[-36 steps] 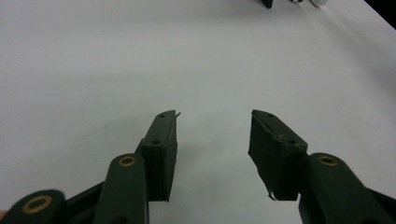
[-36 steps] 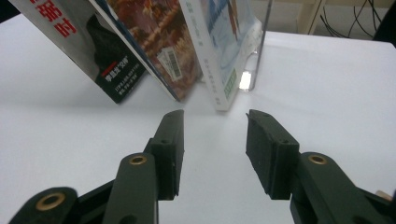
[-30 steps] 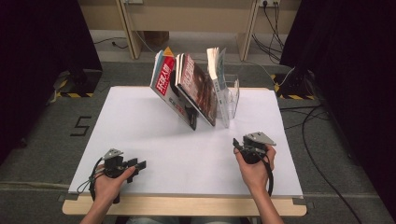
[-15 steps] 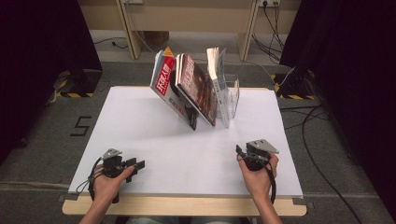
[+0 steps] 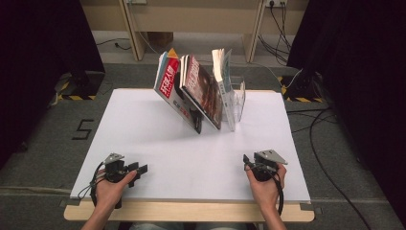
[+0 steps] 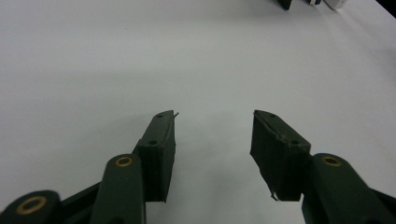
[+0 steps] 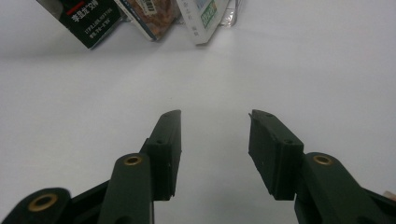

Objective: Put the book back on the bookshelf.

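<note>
Several magazines lean left in a clear stand (image 5: pixel 238 96) at the far middle of the white table (image 5: pixel 143 120): a red-covered one (image 5: pixel 168 81), a brown-covered one (image 5: pixel 203 91) and a white one (image 5: pixel 222 72). My left gripper (image 5: pixel 140 168) rests near the front left corner. In its own view the left gripper (image 6: pixel 215 116) is open over bare table. My right gripper (image 5: pixel 246 161) sits at the front right, also open (image 7: pixel 215 114), and points toward the magazines' lower edges (image 7: pixel 91 18). Both pairs of jaws have just been opening, with nothing between them.
The table's wooden front edge (image 5: pixel 191 211) lies just under both hands. Cables (image 5: pixel 330 115) run over the grey floor to the right. Dark curtains stand on both sides, and wooden furniture legs (image 5: pixel 131 28) rise behind the table.
The right hand has come down and nearer to the table's front edge. The left hand has stayed in place. The magazines have not moved.
</note>
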`<state>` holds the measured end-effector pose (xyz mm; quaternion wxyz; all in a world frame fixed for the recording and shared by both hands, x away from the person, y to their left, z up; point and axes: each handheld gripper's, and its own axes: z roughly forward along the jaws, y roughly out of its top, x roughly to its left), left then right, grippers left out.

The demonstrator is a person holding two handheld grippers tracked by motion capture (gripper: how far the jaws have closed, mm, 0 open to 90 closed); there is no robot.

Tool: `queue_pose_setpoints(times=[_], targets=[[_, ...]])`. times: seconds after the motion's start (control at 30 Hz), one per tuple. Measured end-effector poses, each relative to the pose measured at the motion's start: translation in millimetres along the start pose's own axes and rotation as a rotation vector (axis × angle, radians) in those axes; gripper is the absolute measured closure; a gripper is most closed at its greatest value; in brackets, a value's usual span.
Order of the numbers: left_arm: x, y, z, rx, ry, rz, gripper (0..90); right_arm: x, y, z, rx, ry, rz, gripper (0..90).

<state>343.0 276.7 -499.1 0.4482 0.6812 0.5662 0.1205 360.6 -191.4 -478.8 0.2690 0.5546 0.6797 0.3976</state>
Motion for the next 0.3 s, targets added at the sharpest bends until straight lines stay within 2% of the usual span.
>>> queue_pose_setpoints(times=[0.13, 0.3], targets=[[2.1, -0.5, 1.0, -0.009, 0.002, 0.002, 47.6, -2.1, -2.7, -1.1, -0.002, 0.006, 0.019, 53.7], [4.4, -1.1, 2.8, -0.016, 0.010, -0.001, 44.5, -0.7, -5.7, 1.6, 0.008, 0.006, 0.012, 53.2]])
